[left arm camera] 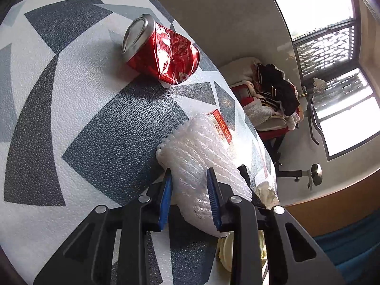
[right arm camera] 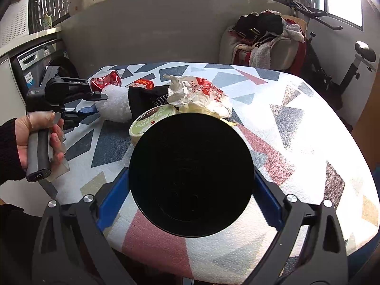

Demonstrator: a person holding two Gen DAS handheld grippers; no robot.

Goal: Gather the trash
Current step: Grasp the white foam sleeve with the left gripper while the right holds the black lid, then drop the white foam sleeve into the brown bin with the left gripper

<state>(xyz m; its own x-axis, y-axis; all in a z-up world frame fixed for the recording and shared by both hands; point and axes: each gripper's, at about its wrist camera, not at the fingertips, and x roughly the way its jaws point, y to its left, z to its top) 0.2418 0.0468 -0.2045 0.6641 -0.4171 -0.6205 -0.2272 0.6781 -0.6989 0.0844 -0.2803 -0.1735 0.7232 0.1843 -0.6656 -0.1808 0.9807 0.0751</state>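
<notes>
My left gripper (left arm camera: 188, 178) is shut on a white foam wrap (left arm camera: 201, 156), seen from the side in the right wrist view (right arm camera: 114, 105). A crushed red can (left arm camera: 163, 49) lies farther along the patterned table (left arm camera: 71, 109). A small red box (left arm camera: 220, 124) lies just behind the wrap. My right gripper (right arm camera: 190, 180) is shut on a black round bin (right arm camera: 191, 174), whose dark opening faces the camera. Behind the bin lie a green-lidded cup (right arm camera: 152, 121), a crumpled paper wrapper (right arm camera: 201, 95) and a black mesh item (right arm camera: 149, 99).
The table's right edge (left arm camera: 258, 133) drops to the floor. A chair piled with clothes (right arm camera: 263, 38) and an exercise bike (right arm camera: 332, 66) stand beyond the table. A washing machine (right arm camera: 40, 64) stands at the left, a grey wall (right arm camera: 142, 33) behind.
</notes>
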